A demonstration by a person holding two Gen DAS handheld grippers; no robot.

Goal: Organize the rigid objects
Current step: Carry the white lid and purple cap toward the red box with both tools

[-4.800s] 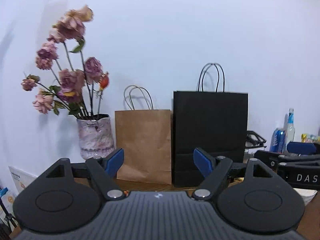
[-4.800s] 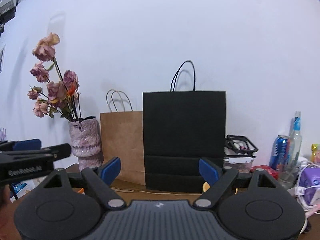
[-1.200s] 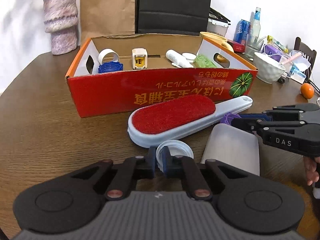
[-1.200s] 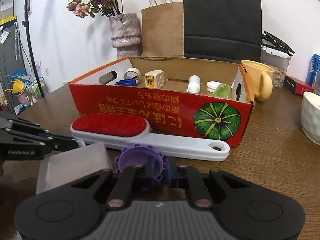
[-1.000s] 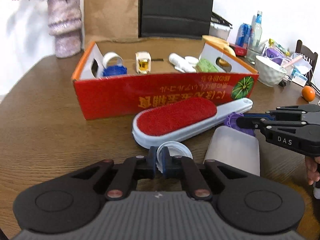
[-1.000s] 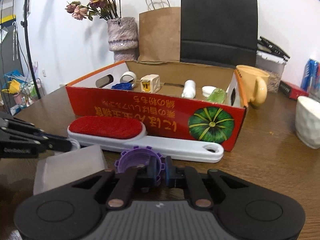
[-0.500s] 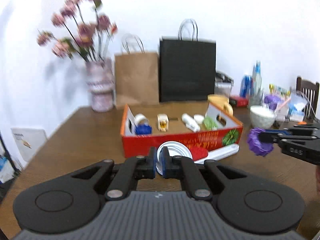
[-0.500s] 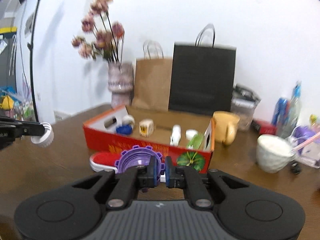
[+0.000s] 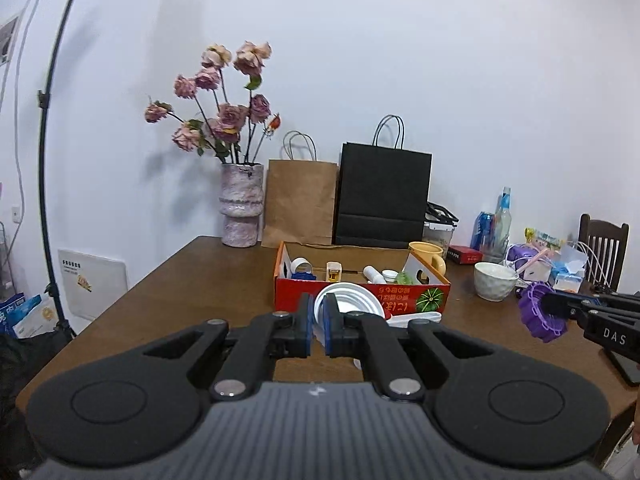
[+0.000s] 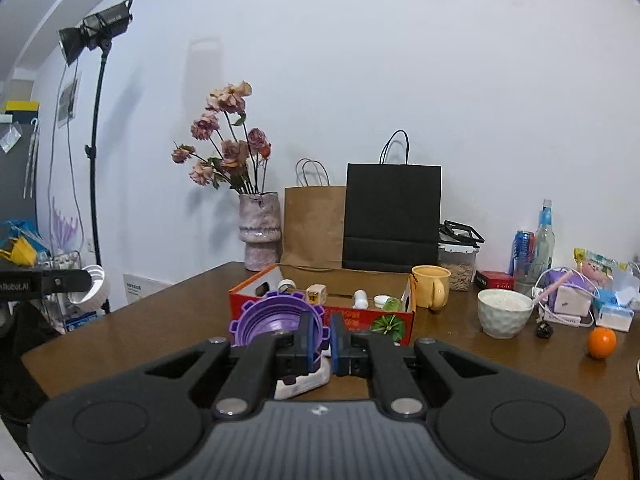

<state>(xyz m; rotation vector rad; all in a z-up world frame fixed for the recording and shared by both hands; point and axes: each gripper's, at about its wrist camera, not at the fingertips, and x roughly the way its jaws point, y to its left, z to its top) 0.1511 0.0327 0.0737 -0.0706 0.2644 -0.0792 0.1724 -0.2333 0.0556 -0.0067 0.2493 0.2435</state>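
My left gripper is shut on a white round lid and holds it high above the table; the lid also shows in the right wrist view. My right gripper is shut on a purple toothed lid, also lifted; it shows in the left wrist view. The red cardboard box sits ahead on the brown table, holding a tape roll, a blue lid, a yellow-white cube and a white bottle. The lint brush handle peeks out in front of the box.
A flower vase, a brown bag and a black bag stand behind the box. A yellow mug, a white bowl, an orange, bottles and clutter are to the right. A light stand is at the left.
Both grippers have risen and pulled back from the table, each carrying its lid. The box and brush now look smaller and farther away.
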